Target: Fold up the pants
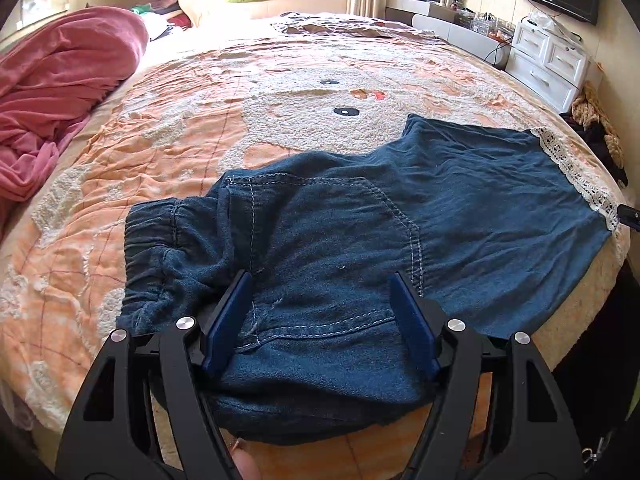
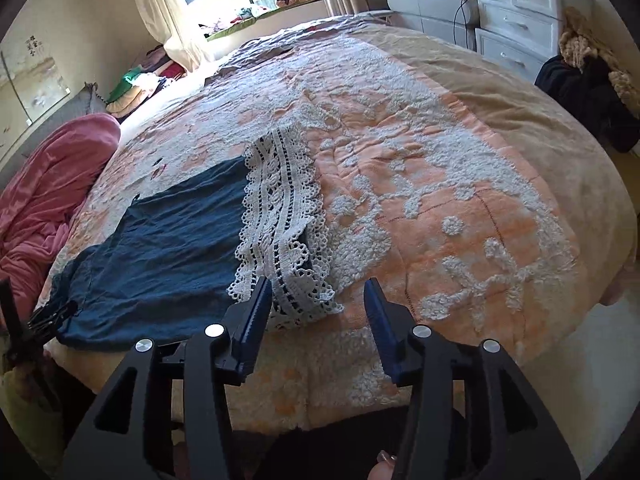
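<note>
Both of your claws sit low over the near edge of the bed (image 1: 168, 128), and neither has hold of anything. Your left claw (image 1: 320, 312) stands wide open above the pocket and waist end of the denim pants (image 1: 460, 208), its pads straddling the cloth without pinching it. Your right claw (image 2: 318, 312) is about half open just beside the lace hem (image 2: 280, 216); one pad reaches the lace edge, the other is over bare bedspread, and nothing is pressed between them.

The pants lie flat across the near edge, waistband toward the pink blanket (image 1: 60, 92), with one leg seemingly already laid over the other, so this looks like the setup for the crosswise fold. Next, you would need to close each claw on its end, catching both layers, then carry the hem over toward the waist.

Part of the waist droops over the bed edge behind your left claw, so how much hangs there is hidden. Whether the lace layers lie aligned is also hard to tell.
</note>
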A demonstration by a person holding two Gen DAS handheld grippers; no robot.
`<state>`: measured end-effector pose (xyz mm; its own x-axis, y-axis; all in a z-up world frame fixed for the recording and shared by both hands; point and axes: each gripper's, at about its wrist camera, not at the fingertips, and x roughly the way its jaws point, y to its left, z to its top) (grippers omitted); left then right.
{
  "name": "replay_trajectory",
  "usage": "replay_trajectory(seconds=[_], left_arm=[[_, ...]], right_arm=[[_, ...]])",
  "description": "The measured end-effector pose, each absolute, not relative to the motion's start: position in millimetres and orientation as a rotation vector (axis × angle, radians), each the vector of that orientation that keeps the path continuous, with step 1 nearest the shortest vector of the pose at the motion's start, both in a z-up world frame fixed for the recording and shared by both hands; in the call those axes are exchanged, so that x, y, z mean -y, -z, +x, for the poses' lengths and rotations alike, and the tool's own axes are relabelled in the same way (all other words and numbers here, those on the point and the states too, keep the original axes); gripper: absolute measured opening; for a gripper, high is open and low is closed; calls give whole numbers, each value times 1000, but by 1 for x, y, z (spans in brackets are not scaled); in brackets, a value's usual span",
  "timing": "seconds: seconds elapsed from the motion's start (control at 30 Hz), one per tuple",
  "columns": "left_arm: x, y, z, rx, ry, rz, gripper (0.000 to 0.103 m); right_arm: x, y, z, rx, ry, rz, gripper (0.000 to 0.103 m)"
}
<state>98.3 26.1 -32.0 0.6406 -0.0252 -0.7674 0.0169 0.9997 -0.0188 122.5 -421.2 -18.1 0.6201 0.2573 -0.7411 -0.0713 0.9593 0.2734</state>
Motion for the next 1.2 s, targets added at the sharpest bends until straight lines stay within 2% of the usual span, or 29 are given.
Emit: replay_trajectory(seconds=[0.2,0.4,0.77,0.97,1.0,1.2], left_arm=[[-18,3,83,-830,37,-25,68],[6,-17,78,-793,103,-10,74],[43,19,96,-894,176,22,74],[51,45,104,-969,175,73,75],[52,44,103,-972,174,82,75],[70,4,98,-907,227,112,76]], right_arm=[[397,-7,105,-782,-227,110,54],[360,-16,101,-765,-336,59,59],[332,38,126,-962,-347,36,60],[344,31,116,-915,-381,97,60],[348,26,113,-895,-385,110,64],[376,2,98,-801,-341,173,69]])
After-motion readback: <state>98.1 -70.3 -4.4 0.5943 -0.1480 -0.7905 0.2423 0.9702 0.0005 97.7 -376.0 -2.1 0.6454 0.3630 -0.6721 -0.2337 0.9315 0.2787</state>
